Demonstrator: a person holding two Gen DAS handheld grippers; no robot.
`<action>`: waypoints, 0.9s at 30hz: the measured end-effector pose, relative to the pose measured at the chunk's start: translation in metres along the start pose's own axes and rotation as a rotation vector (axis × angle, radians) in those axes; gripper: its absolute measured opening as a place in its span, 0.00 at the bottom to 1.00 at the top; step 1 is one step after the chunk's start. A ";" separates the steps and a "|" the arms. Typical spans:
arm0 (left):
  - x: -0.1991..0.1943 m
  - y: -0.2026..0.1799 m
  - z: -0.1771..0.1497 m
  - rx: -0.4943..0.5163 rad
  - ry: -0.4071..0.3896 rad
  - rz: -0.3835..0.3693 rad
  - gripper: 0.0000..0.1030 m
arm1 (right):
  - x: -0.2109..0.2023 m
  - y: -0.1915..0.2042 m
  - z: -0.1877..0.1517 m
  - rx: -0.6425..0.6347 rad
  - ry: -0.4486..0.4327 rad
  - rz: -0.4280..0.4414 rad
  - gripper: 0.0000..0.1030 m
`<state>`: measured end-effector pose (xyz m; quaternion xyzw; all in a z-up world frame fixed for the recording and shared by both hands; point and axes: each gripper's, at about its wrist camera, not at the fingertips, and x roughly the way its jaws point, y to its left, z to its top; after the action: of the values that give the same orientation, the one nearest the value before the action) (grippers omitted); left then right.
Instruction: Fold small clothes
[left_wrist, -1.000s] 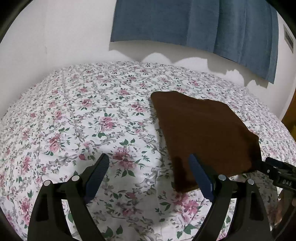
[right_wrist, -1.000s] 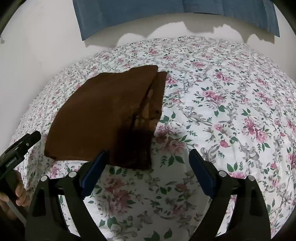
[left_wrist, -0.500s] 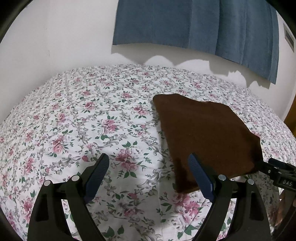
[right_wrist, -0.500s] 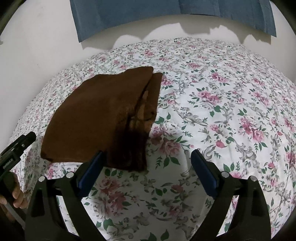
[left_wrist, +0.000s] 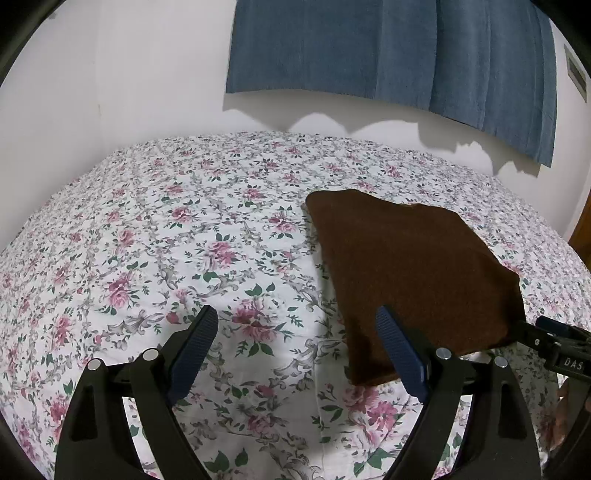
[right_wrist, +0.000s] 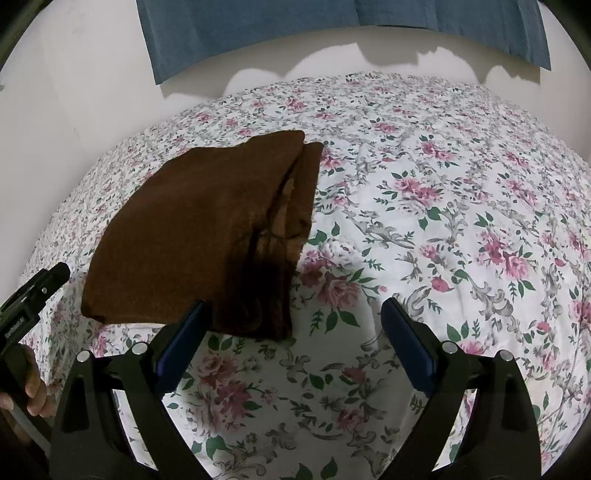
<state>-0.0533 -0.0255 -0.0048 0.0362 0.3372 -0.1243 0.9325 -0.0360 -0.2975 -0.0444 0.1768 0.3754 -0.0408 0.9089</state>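
Observation:
A brown folded cloth (left_wrist: 413, 273) lies flat on the floral bedsheet (left_wrist: 184, 236). In the right wrist view the cloth (right_wrist: 207, 229) shows stacked folded layers along its right edge. My left gripper (left_wrist: 295, 350) is open and empty, just left of the cloth's near corner. My right gripper (right_wrist: 291, 336) is open and empty, just in front of the cloth's near right corner. The right gripper's body shows at the right edge of the left wrist view (left_wrist: 557, 343). The left gripper's body shows at the left edge of the right wrist view (right_wrist: 33, 299).
The bed meets a white wall (left_wrist: 147, 74) at the back. A blue curtain (left_wrist: 388, 48) hangs on the wall above the bed. A wooden edge (left_wrist: 581, 229) shows at the far right. The floral sheet stretches around the cloth on all sides.
Both grippers have drawn back a little and tilted up, so the cloth sits slightly lower in both views. The cloth has not moved. Both grippers stay open.

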 end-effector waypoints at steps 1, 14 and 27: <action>0.000 0.000 0.000 0.000 0.000 0.000 0.84 | 0.000 0.000 0.000 -0.001 0.000 0.001 0.91; -0.002 0.002 0.001 0.002 -0.010 0.012 0.84 | 0.001 0.000 0.000 0.000 0.001 0.001 0.91; -0.003 0.002 0.003 0.006 -0.019 0.037 0.84 | 0.002 0.001 -0.001 0.001 0.004 0.000 0.91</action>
<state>-0.0533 -0.0237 -0.0005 0.0441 0.3274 -0.1086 0.9376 -0.0355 -0.2963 -0.0460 0.1774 0.3771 -0.0407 0.9081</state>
